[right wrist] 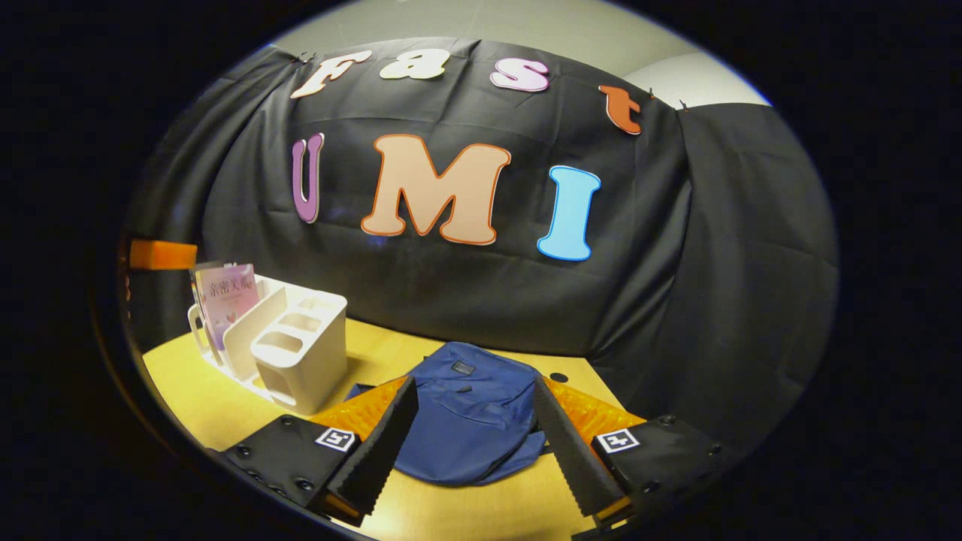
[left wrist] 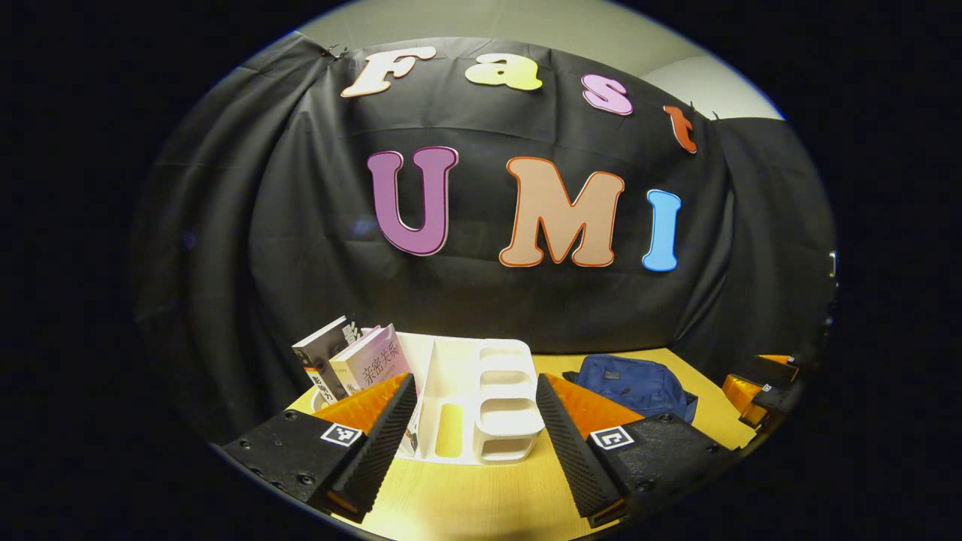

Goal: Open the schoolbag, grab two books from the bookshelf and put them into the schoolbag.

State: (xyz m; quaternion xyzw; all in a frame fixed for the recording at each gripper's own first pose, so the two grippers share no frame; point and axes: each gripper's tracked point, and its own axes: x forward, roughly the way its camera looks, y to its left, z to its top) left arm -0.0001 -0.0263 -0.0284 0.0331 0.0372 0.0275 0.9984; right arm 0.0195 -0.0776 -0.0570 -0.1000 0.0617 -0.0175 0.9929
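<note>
Schoolbag (right wrist: 470,421) flat on table, between open right claw (right wrist: 475,432) fingers.

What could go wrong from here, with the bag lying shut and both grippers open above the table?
1. The schoolbag lies flat and limp; tugging its flap with only the right gripper may drag the whole bag instead of opening it.
2. The books lean together in the light-looking white bookshelf; the left gripper could pinch both at once or tip the shelf.
3. The bag lies near the table edge and might slide off.
</note>
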